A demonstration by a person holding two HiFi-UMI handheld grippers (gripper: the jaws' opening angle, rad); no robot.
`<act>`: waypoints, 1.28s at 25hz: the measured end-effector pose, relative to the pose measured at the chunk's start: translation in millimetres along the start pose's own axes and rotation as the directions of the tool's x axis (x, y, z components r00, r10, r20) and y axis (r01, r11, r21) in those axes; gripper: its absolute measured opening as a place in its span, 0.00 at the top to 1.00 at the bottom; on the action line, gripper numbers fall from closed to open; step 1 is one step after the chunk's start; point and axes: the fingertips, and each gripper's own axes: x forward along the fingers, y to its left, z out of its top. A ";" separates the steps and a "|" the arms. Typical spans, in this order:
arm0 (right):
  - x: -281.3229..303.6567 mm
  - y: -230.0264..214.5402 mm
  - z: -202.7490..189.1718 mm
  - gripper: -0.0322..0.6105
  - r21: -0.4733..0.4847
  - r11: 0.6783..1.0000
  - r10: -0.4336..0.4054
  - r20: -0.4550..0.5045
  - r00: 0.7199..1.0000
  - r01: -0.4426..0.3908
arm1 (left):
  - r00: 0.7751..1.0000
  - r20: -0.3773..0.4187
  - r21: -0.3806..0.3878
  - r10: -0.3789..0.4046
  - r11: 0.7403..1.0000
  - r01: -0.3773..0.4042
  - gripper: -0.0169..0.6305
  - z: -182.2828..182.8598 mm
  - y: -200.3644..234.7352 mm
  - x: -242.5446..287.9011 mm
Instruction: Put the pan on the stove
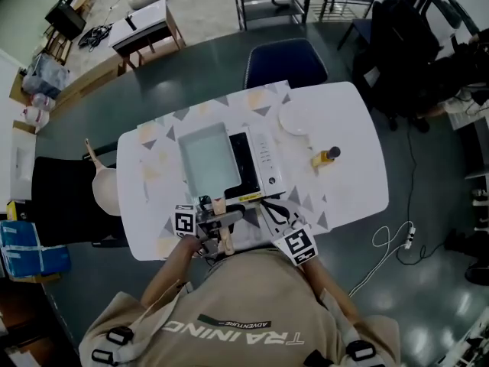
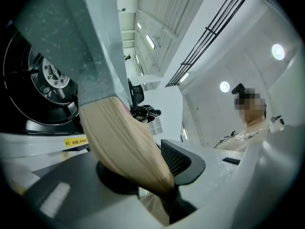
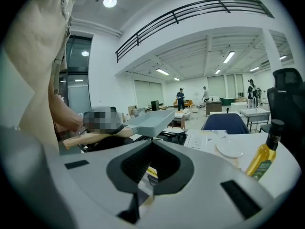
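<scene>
Grey rectangular pan with a pale wooden handle is sitting over the left part of the black-and-white countertop stove. In the right gripper view it is looking slightly raised off the dark cooking surface, its body roughly level. The left gripper is clamping the near end of that handle between its jaws, the wood running up and away toward the pan's speckled underside. The right gripper is hanging just beside it at the near table edge, jaws pressed together with nothing between them. The stove is standing on a white table with pastel triangles. Past it a small white round plate is lying near the far edge, and a yellow bottle with a black cap is standing to the right, well apart from the pan. A dark blue chair is waiting behind the table.
</scene>
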 end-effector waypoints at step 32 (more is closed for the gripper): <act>4.8 -30.0 0.9 0.94 -0.001 1.000 0.027 -0.008 1.000 -0.027 | 0.998 -0.049 -0.069 0.043 0.997 -0.046 0.76 -11.8 63.3 13.9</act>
